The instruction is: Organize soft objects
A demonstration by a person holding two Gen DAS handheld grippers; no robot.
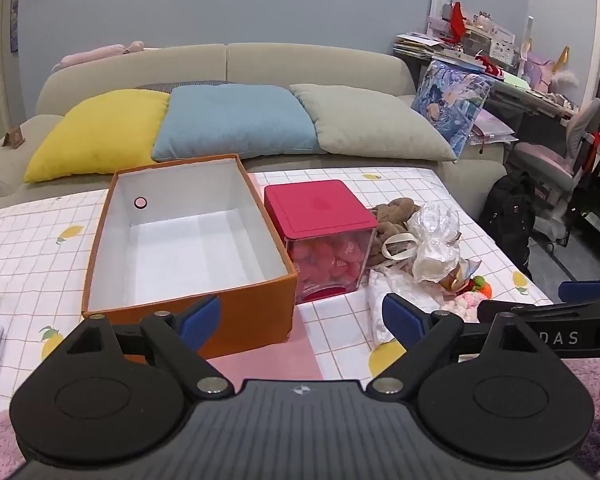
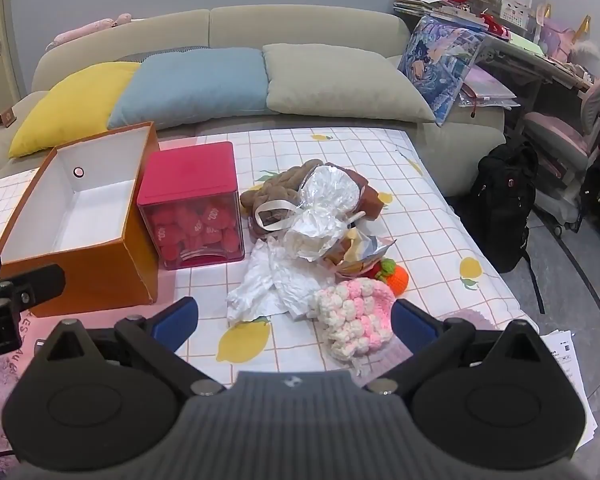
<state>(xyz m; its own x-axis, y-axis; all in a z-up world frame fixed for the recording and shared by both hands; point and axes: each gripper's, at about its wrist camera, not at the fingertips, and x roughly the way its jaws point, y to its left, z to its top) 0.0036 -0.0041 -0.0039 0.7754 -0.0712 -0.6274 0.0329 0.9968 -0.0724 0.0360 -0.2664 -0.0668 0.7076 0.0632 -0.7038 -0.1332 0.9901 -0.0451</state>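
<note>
An empty orange box with a white inside stands on the checked tablecloth. Beside it sits a clear cube with a red lid, full of red pieces. A pile lies to the right: brown plush, crinkled plastic bag, white cloth, a pink-and-white knitted piece and an orange knitted toy. My left gripper hangs open in front of the box. My right gripper is open, just short of the knitted piece.
A beige sofa with yellow, blue and grey cushions runs behind the table. A black backpack, a chair and a cluttered desk stand to the right. Papers lie on the floor by the table's right corner.
</note>
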